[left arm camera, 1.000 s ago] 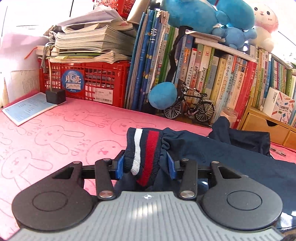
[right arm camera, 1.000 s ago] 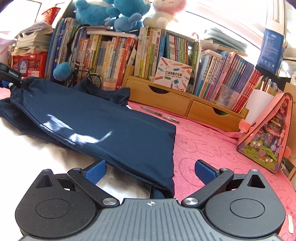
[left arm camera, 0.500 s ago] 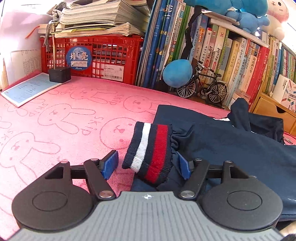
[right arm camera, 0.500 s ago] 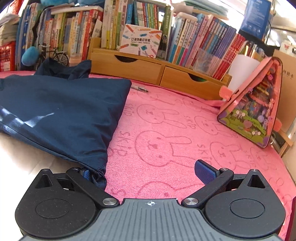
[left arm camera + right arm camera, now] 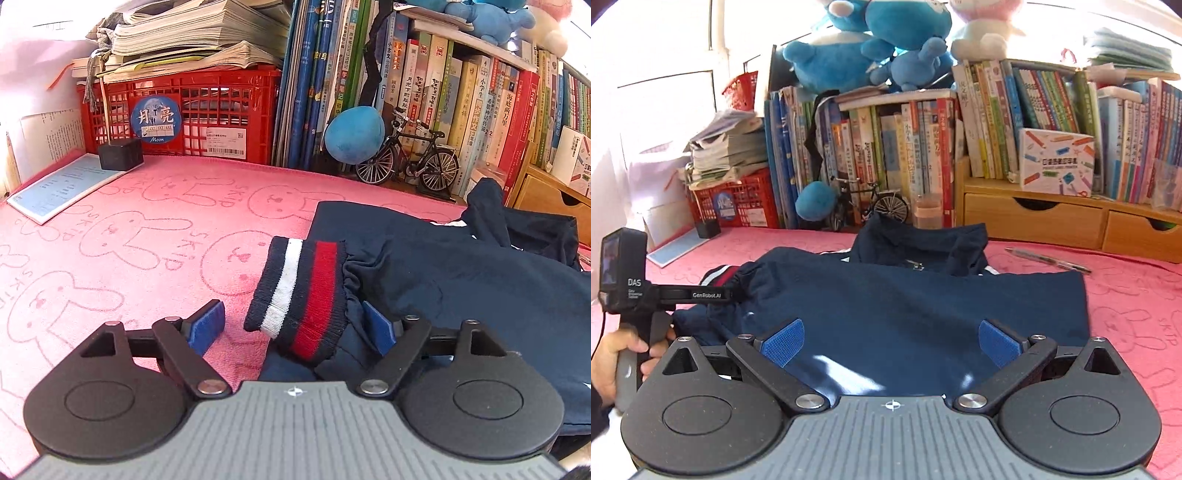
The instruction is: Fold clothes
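A navy jacket (image 5: 923, 310) lies folded on the pink rabbit-print cloth (image 5: 110, 240). Its striped cuff (image 5: 303, 291), navy, white and red, lies on the cloth between the jaws of my left gripper (image 5: 293, 326), which stands open and does not grip it. The rest of the jacket (image 5: 480, 288) spreads to the right in the left wrist view. My right gripper (image 5: 892, 341) is open and empty, low over the near part of the jacket. The left gripper's body (image 5: 631, 291), held by a hand, shows at the left in the right wrist view beside the cuff (image 5: 718, 277).
A red crate (image 5: 184, 118) with stacked papers, a row of books (image 5: 443, 110), a blue plush ball (image 5: 354, 134) and a model bicycle (image 5: 410, 162) line the back. A booklet (image 5: 59, 188) and black cube (image 5: 120, 154) sit far left. Wooden drawers (image 5: 1052, 221) and a pen (image 5: 1049, 260) lie right.
My left gripper opened wide and let the striped cuff drop onto the cloth. My right gripper swung left from the jacket's right edge and now faces the jacket from the front.
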A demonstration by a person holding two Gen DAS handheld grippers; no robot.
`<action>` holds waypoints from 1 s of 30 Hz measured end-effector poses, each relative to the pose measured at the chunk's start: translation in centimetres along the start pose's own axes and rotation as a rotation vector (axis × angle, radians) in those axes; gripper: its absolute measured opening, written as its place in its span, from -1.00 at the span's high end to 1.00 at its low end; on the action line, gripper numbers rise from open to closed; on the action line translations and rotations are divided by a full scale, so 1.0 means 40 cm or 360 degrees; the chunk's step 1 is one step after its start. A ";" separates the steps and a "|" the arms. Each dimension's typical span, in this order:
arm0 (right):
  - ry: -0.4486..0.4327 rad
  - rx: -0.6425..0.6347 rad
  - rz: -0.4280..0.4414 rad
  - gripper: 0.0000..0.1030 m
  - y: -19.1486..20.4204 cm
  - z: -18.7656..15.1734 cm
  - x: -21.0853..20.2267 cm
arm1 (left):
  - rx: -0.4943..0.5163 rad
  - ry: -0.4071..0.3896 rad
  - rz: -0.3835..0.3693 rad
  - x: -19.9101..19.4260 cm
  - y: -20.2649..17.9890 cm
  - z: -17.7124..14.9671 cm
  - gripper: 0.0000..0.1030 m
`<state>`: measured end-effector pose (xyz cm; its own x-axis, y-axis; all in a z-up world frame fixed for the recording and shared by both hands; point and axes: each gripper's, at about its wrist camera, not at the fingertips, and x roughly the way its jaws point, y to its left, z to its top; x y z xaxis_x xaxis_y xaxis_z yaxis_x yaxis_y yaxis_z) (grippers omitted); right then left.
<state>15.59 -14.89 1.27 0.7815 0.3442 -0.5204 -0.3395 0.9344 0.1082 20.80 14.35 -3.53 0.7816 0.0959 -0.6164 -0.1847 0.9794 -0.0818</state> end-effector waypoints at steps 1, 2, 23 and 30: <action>0.0024 0.0000 0.0003 -0.93 0.023 0.010 0.050 | 0.0002 0.0001 0.0004 0.001 -0.001 0.000 -0.60; 0.0047 0.0000 0.0006 -0.90 0.046 0.020 0.101 | 0.0005 0.0002 0.0008 0.001 -0.002 0.000 -0.61; 0.0089 0.0214 -0.0533 -0.78 -0.251 -0.024 0.066 | 0.0060 -0.0099 -0.0062 -0.066 0.032 0.030 -0.72; 0.0058 -0.0107 -0.0115 -0.79 -0.043 -0.037 0.075 | 0.0141 -0.0187 -0.0056 -0.123 0.019 0.077 -0.92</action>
<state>17.75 -15.61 -1.74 0.7860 0.2715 -0.5554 -0.3183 0.9479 0.0129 18.66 15.16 1.83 0.8518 0.0761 -0.5182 -0.1066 0.9939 -0.0293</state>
